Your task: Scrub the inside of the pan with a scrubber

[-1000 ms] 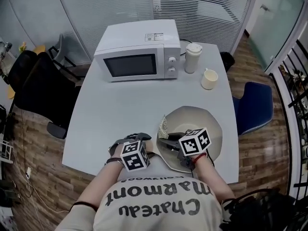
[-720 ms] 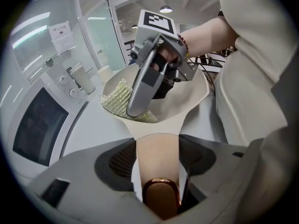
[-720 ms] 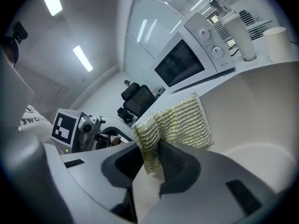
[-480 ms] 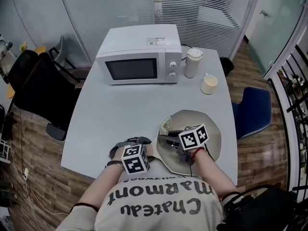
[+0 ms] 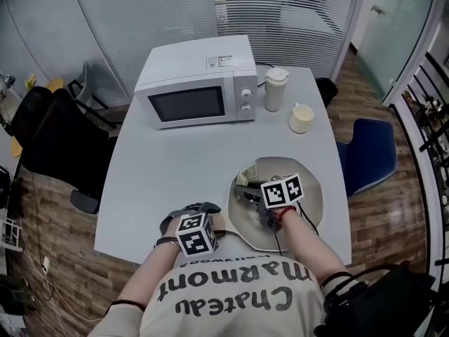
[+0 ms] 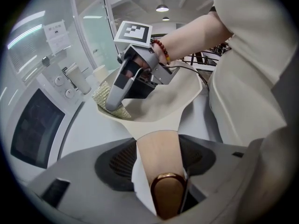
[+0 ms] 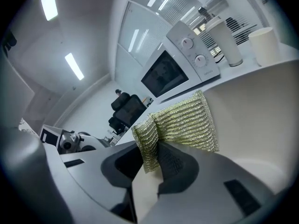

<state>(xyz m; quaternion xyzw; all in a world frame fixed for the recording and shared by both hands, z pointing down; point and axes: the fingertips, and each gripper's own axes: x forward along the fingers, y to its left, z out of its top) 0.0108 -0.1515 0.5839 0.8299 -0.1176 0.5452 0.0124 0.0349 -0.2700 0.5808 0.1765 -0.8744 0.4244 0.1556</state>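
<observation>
**Legible text: one item**

Head view: the person's beige fabric shirt (image 5: 231, 293) has large dark cursive print, seen upside down, reading "Chateau Marmont". A smaller line beside it is too small to read.

White box-shaped microwave oven (image 5: 193, 83): the print on the small rectangular label (image 5: 219, 62) on its top panel is not legible.

Left gripper view: the print on the white paper notice (image 6: 57, 35) on the glass partition (image 6: 91, 36) is blurred and unreadable.

Cream pan (image 5: 312, 188) with a pale wooden handle (image 6: 156, 153) tipped copper-brown; gold ribbed-mesh scrubber (image 7: 187, 120); white microwave (image 5: 196, 62) with a dark door (image 5: 187, 105); pale grey counter (image 5: 175, 160).
</observation>
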